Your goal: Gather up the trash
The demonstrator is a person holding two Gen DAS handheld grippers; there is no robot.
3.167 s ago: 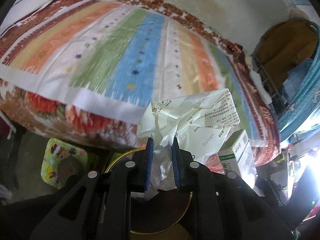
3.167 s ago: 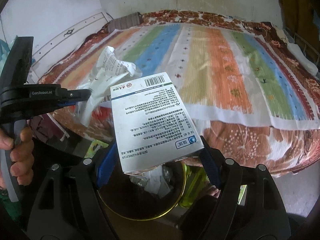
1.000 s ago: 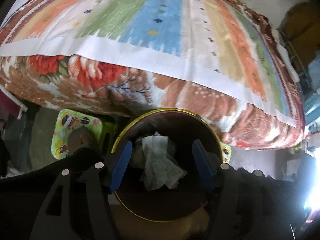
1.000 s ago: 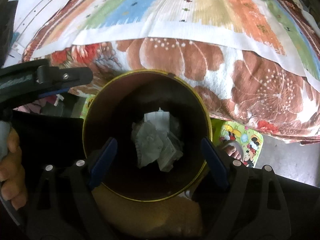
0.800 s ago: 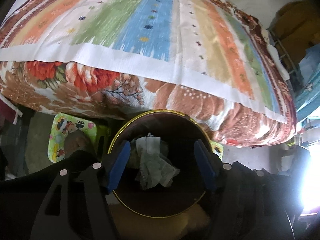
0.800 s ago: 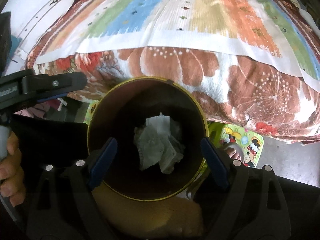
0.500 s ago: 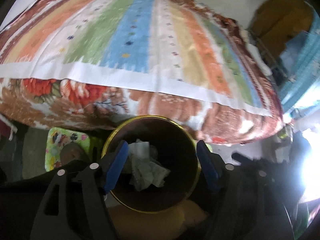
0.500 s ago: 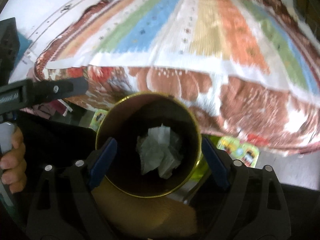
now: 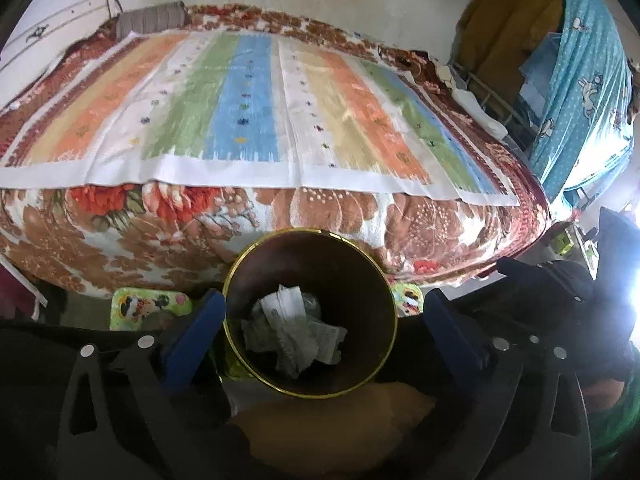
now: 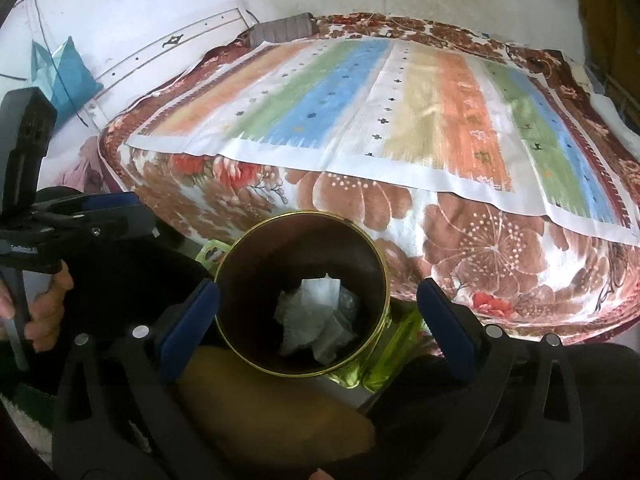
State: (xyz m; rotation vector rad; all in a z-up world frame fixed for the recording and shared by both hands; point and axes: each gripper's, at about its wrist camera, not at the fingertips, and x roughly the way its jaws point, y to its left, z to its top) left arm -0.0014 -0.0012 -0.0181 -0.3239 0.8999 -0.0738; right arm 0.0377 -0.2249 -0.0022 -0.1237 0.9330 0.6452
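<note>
Drop step done, both claws empty over the bin (image 9: 256, 264).
Left gripper (image 9: 320, 320) and right gripper (image 10: 316, 316) are opening wide, nothing between jaws; crumpled trash (image 9: 292, 332) sits on bin floor, beside bed's (image 9: 240, 216) near edge. Next: find more trash.

Home bedroom: a bed (image 9: 256, 200) filled the room from 10 to 2 o'clock, covered by a floral blanket (image 9: 328, 212) and striped sheet (image 9: 248, 104), pillow (image 9: 152, 20) by the wall, cloth wardrobe (image 9: 584, 92) at 2 o'clock.
</note>
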